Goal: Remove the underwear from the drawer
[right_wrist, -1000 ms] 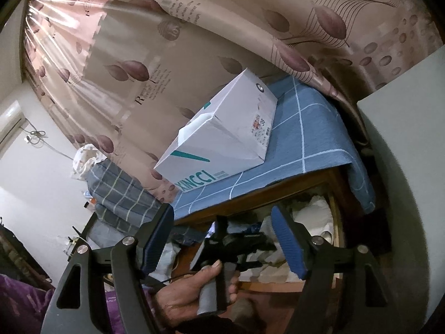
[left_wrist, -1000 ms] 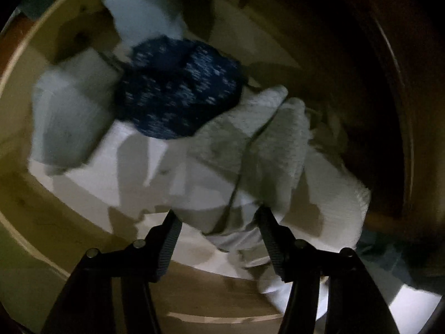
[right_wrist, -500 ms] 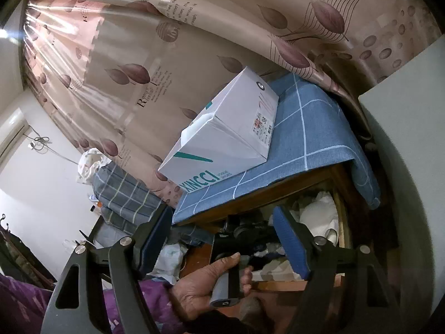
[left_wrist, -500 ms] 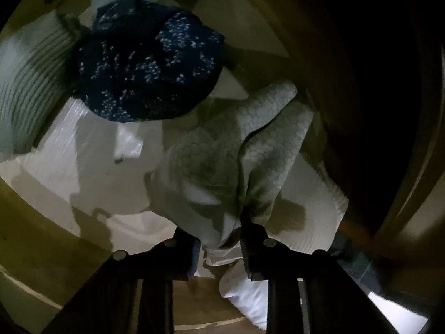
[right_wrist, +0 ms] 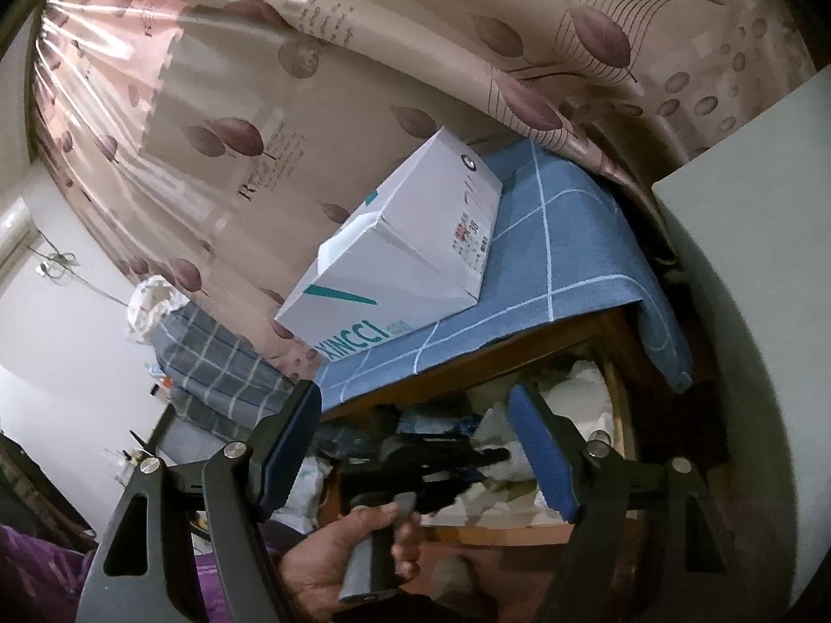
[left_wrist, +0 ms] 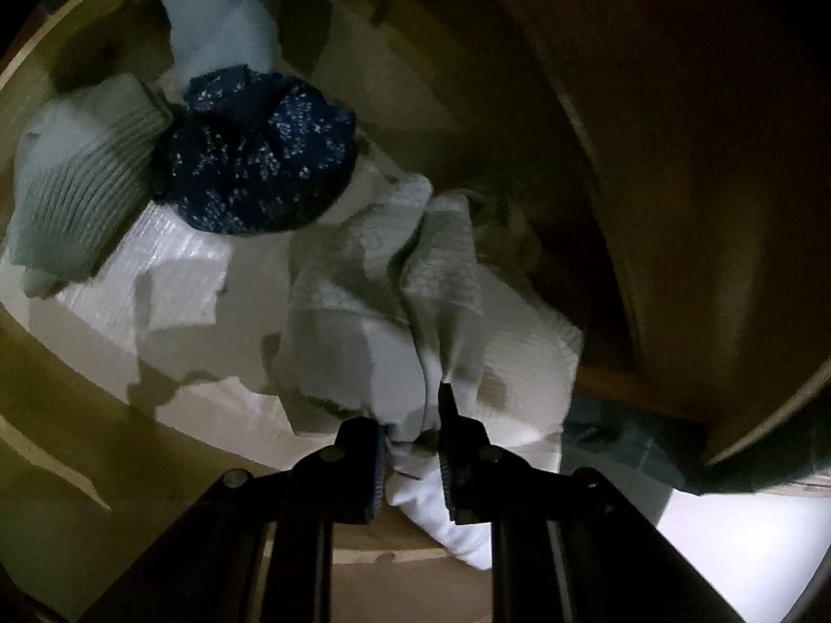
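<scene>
In the left wrist view, my left gripper (left_wrist: 413, 436) is shut on a pale grey-white patterned underwear (left_wrist: 384, 290) inside the wooden drawer (left_wrist: 62, 363), pinching its near end. A dark blue speckled garment (left_wrist: 259, 156) lies behind it, with a ribbed pale green one (left_wrist: 83, 176) at left. In the right wrist view, my right gripper (right_wrist: 415, 446) is open and empty, held in the air in front of the open drawer (right_wrist: 618, 405). The left gripper (right_wrist: 431, 462) shows there reaching into the drawer, with the hand on its handle.
White liner paper (left_wrist: 176, 280) covers the drawer bottom. A white XINCCI box (right_wrist: 405, 265) sits on a blue checked cloth (right_wrist: 571, 259) atop the cabinet. A leaf-patterned curtain (right_wrist: 363, 78) hangs behind. A white panel (right_wrist: 753, 285) stands at right.
My left gripper closed on the pale underwear and has drawn back a little with it. The right gripper has stayed open and nearly still.
</scene>
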`<move>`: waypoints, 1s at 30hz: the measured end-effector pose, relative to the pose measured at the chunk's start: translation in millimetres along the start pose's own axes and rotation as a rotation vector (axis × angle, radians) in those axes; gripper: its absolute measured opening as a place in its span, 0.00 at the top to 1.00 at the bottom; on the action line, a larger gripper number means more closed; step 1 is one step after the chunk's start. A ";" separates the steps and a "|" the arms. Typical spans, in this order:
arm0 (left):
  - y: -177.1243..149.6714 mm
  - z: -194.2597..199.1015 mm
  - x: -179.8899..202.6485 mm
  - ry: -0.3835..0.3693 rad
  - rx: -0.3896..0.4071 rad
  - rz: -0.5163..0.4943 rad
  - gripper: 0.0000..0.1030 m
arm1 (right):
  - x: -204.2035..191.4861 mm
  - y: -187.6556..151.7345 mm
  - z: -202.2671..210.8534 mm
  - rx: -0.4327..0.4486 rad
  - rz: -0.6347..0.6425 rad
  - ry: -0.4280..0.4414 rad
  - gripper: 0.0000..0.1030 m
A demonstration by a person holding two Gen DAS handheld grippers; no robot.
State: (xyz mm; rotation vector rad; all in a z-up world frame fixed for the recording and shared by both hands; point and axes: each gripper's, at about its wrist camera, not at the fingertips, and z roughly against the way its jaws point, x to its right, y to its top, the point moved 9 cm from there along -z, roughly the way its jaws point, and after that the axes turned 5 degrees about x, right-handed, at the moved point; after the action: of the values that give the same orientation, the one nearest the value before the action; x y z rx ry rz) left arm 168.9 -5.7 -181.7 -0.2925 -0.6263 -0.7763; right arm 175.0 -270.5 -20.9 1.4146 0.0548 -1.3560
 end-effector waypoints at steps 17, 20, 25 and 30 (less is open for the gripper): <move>-28.5 34.2 43.5 0.016 0.088 -0.386 0.84 | 6.6 -4.0 -6.3 -0.032 0.035 -0.069 0.29; -36.6 46.6 34.8 0.028 0.100 -0.438 0.84 | 6.7 -8.2 -12.2 -0.063 0.054 -0.089 0.29; -30.3 45.3 8.7 0.038 0.126 -0.490 0.84 | 7.5 -22.0 -25.4 -0.144 0.105 -0.146 0.29; -31.9 52.7 8.7 0.038 0.164 -0.557 0.84 | 26.8 -50.9 -57.2 -0.363 0.112 -0.256 0.29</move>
State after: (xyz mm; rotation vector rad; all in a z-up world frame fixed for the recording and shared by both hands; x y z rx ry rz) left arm 128.6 -8.0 -134.4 0.0560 -0.7413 -1.2513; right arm 188.0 -227.9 -88.7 0.9231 0.0492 -1.3453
